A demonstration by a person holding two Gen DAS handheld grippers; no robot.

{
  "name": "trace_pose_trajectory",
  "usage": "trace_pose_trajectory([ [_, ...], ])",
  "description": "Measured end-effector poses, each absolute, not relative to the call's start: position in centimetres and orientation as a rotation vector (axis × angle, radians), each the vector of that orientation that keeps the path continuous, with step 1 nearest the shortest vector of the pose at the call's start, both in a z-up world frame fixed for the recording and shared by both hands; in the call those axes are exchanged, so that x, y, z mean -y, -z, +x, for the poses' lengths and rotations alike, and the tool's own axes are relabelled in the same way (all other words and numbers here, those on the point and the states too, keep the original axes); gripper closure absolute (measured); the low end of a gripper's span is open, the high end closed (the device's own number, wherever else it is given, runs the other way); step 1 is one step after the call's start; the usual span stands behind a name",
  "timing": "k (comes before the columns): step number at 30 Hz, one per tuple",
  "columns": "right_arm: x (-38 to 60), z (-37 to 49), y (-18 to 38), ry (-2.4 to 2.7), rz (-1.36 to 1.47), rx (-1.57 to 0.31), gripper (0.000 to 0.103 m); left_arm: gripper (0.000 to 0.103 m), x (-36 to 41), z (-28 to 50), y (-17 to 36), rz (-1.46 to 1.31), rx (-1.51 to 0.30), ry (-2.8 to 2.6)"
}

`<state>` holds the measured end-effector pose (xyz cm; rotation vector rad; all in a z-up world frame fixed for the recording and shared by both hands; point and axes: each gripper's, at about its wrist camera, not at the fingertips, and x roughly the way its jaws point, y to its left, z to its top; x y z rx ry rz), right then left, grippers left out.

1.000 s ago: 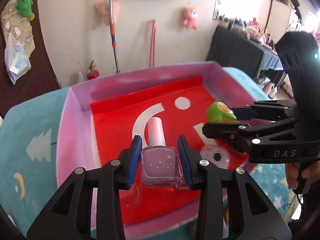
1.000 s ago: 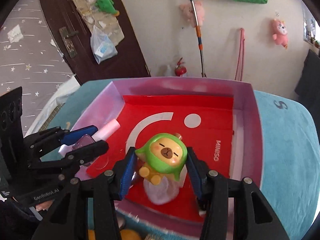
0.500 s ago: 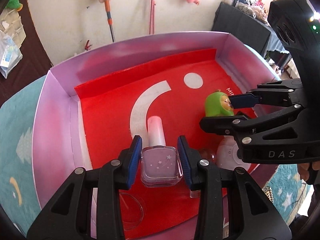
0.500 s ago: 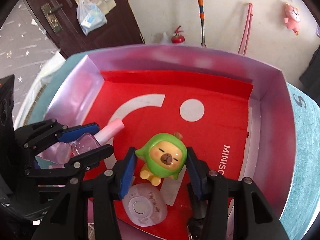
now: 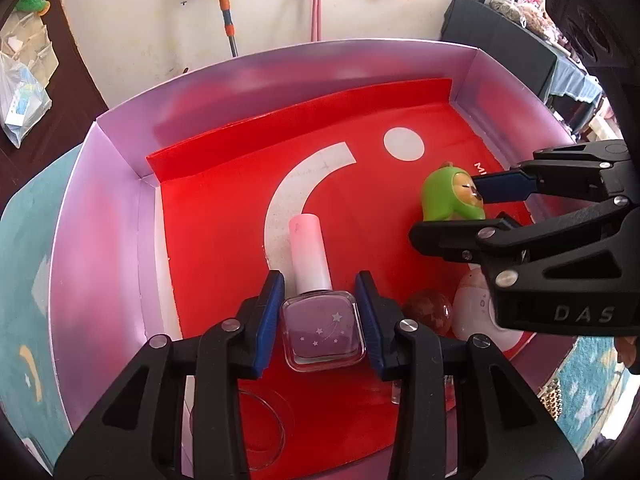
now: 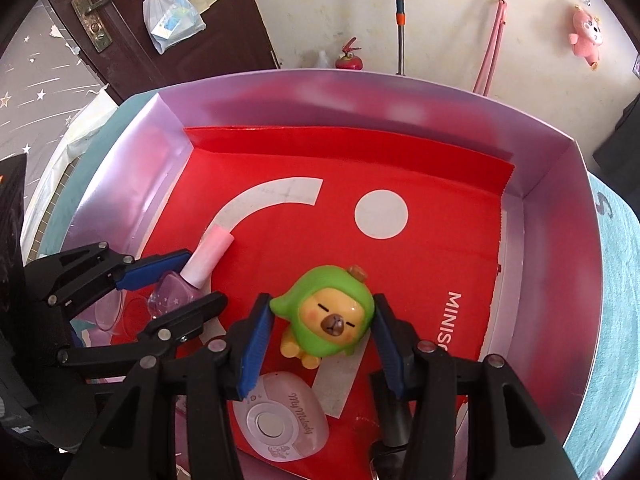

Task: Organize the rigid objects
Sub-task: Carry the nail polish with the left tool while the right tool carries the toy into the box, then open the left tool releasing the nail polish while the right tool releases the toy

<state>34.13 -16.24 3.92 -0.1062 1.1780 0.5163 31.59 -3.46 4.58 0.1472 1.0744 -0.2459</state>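
Note:
A clear square nail-polish bottle [image 5: 322, 330] with purple polish and a pale pink cap sits between the blue pads of my left gripper [image 5: 320, 280], which is shut on it low over the red liner [image 5: 224, 208]. My right gripper [image 6: 321, 302] is shut on a green-hooded capybara toy [image 6: 328, 312]. Both are inside the purple box [image 6: 560, 280]. In the left wrist view the right gripper [image 5: 460, 208] holds the toy [image 5: 444, 196] to the right. In the right wrist view the left gripper [image 6: 198, 280] with the bottle [image 6: 208, 256] is at the left. Whether either object touches the liner I cannot tell.
A pale oval "My Melody" gadget [image 6: 280, 420] lies under the right gripper near the box's front wall. A brownish ball [image 5: 428, 312] sits beside it, and a clear round lid [image 5: 260, 432] lies under the left gripper. A teal patterned cloth [image 5: 24, 240] surrounds the box.
Both grippers have sunk into the box and tipped further down, each keeping its object. In the last half second they have hardly moved.

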Motion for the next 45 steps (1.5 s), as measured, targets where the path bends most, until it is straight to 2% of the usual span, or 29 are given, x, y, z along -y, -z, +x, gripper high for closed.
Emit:
trace_pose_trajectory([
  [12,15.7,34.3,-3.7,-0.507,-0.120,-1.185,0.051,0.067,2.8,31.7,-4.5,0.109,-1.074,0.247],
  [17,15.7,34.3,-3.8,-0.511,-0.115,-1.187,0.051,0.055,2.7,32.1,-4.5,0.107,-1.068,0.243],
  [28,15.8,34.6,-3.9,-0.511,-0.111,-1.185,0.051,0.054,2.6,32.0,-4.9,0.118,-1.046,0.236],
  [35,15.8,34.6,-3.8,-0.512,-0.113,-1.185,0.050,0.043,2.3,31.6,-5.6,0.104,-1.012,0.221],
  [45,17.0,34.1,-4.9,-0.510,-0.079,-1.162,0.044,0.040,2.2,30.3,-7.0,0.110,-0.976,0.203],
])
